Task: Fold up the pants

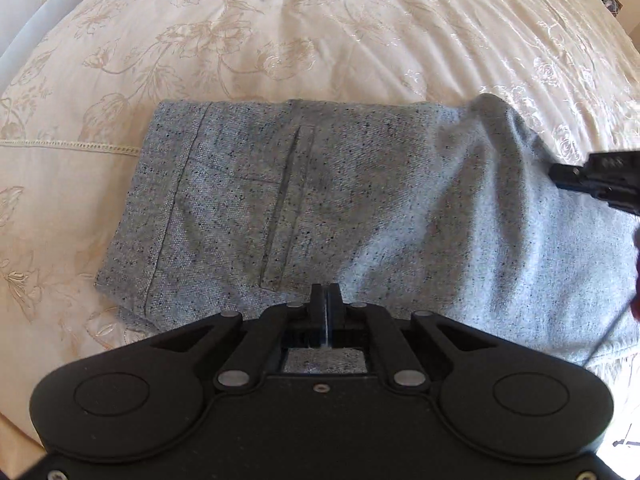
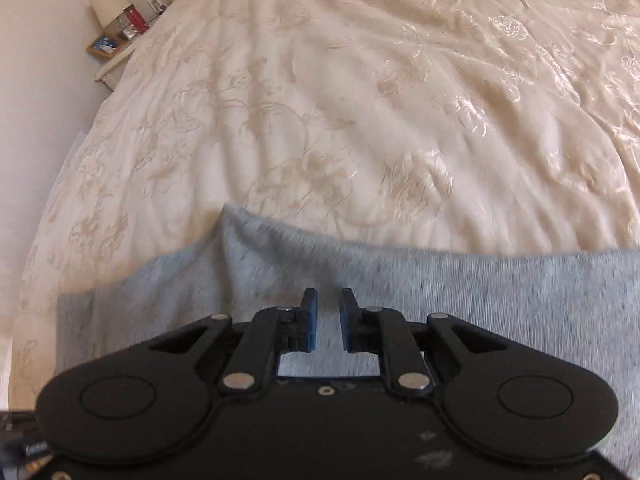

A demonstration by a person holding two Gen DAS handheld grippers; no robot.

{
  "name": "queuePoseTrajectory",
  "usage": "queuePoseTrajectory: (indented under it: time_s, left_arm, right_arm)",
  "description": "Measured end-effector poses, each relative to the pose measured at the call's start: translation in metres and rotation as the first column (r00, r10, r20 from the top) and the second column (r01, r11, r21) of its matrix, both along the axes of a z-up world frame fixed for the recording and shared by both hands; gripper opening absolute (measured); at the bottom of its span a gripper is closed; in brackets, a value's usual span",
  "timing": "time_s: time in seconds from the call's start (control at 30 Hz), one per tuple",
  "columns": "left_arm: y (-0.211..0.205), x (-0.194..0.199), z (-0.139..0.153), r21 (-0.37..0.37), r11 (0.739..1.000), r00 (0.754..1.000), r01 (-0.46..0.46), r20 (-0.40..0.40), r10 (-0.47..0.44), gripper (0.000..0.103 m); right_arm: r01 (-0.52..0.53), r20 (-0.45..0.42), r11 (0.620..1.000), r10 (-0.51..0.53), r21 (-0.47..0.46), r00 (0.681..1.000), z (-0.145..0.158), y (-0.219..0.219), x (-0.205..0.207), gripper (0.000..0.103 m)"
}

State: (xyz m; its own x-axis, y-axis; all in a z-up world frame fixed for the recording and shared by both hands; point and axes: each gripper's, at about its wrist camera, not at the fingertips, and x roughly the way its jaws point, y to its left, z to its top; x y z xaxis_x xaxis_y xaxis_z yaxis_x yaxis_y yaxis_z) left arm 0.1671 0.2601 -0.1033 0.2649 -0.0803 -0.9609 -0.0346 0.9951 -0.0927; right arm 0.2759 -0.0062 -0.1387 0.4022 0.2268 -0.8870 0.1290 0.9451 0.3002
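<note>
Starting with the left wrist view, I find the pants (image 1: 320, 192) lying on the bedspread (image 1: 280, 32), already doubled into a compact grey-flecked rectangle with a hem band at the left edge and a welt pocket near the middle. The left gripper (image 1: 326, 294) sits over the near edge with its fingers pressed together; I cannot confirm any cloth between them. The right gripper (image 1: 576, 178) enters from the right, over the raised, rumpled end of the fabric.

In the right wrist view, the right gripper (image 2: 328, 320) hovers above the pants (image 2: 440, 288) with its jaws parted and nothing between them. The picture is blurred, so the weave is unreadable here. A lamp (image 2: 108, 4) stands at the far left beside the bed.

I judge the cloth a soft, medium-weight woven that drapes and bunches but is not slippery. The stitched hem band and the folded edges are the firmest holds; pinching 1 layer mid-panel would likely drag the stack apart.
</note>
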Motion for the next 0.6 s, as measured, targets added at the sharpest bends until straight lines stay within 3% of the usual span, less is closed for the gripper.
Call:
queuePoseTrajectory:
  time_s: [0.07,0.13,0.27,0.43,0.5,0.6]
  left_arm:
    - [-0.003,-0.002,0.001,0.002,1.000,1.000,0.005,0.002,-0.005,0.009]
    - [-0.005,-0.006,0.006,0.003,1.000,1.000,0.016,0.014,-0.016,0.009]
    - [-0.019,-0.013,0.013,-0.012,0.998,0.997,0.062,0.049,-0.061,0.009]
    - [-0.047,-0.020,0.000,-0.049,0.989,0.990,0.139,0.033,-0.137,0.009]
    - [-0.058,-0.020,-0.014,-0.020,0.987,0.987,0.162,-0.005,-0.162,0.010]
    - [-0.065,-0.024,-0.032,0.029,0.987,0.986,0.160,-0.047,-0.159,0.010]
  right_arm:
    - [0.056,-0.016,0.996,-0.057,-0.065,0.998,-0.008,-0.012,0.019,0.009]
    - [0.066,0.027,0.994,-0.064,-0.090,0.998,0.004,-0.017,0.019,0.014]
    - [-0.003,0.096,0.999,0.006,-0.033,0.995,0.028,-0.014,-0.025,0.015]
    - [-0.068,-0.034,0.997,0.067,-0.035,0.997,0.010,-0.011,-0.110,0.015]
    - [-0.075,-0.123,0.996,0.068,-0.050,0.990,-0.005,-0.016,-0.142,0.011]
    - [-0.046,-0.131,0.998,0.041,-0.033,0.991,-0.003,-0.033,-0.181,0.009]
